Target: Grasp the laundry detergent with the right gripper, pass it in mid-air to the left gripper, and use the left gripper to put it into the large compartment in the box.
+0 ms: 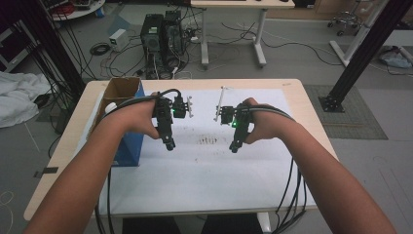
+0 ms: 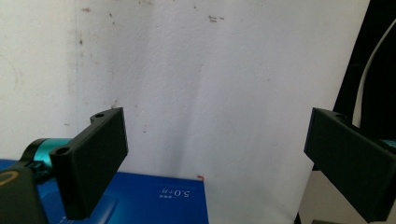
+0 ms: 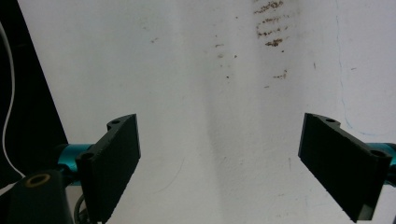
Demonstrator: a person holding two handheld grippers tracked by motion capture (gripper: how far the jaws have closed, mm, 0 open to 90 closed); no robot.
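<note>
A person holds both grippers low over the white sheet [image 1: 204, 165] covering the table. The left gripper [image 2: 215, 158] has its jaws spread wide apart with nothing between them, and it hovers just beside the blue box [image 1: 130, 146] at the sheet's left edge; a corner of that box, printed with what looks like "5.0", shows under its jaws. The right gripper [image 3: 219, 158] also stands wide open and empty, above bare sheet near a patch of brown specks [image 3: 270, 25].
</note>
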